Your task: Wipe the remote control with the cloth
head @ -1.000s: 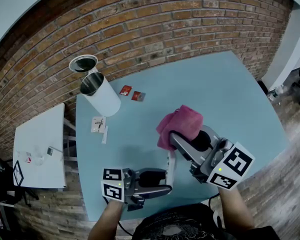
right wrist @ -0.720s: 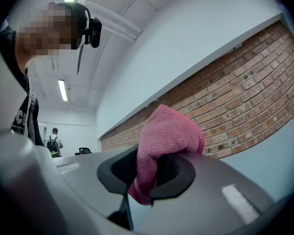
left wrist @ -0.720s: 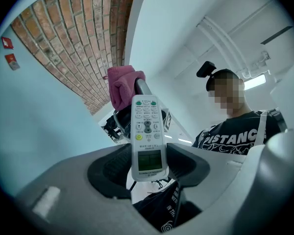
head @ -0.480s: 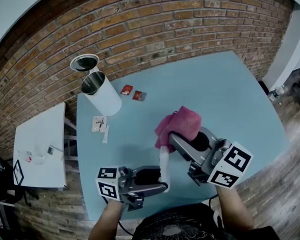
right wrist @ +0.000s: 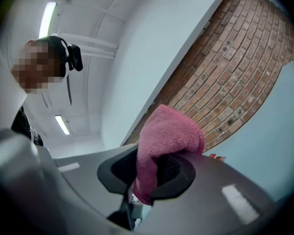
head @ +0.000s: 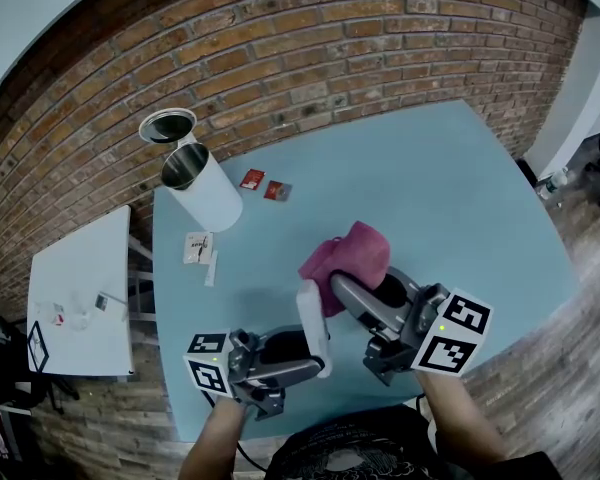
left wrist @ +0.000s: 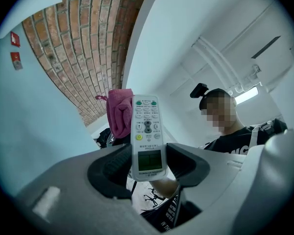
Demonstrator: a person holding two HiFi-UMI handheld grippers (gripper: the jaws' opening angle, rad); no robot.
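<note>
While the left gripper (head: pixel 315 356) is clamping the remote control (head: pixel 312 326) by its lower end, jaws standing fairly wide across its body, it is tipping the remote up steeper than a second ago, above the six o'clock edge of the table (head: pixel 460 188). The right gripper (head: pixel 342 290) is pinching the pink cloth (head: pixel 348 258) tight, now sitting at one o'clock of the remote and closer than before. Judging by that, the two are being lined up, with wiping contact probably coming next.

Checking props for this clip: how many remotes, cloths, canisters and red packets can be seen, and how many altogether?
remote: 1
cloth: 1
canister: 1
red packets: 2
Total: 5
</note>
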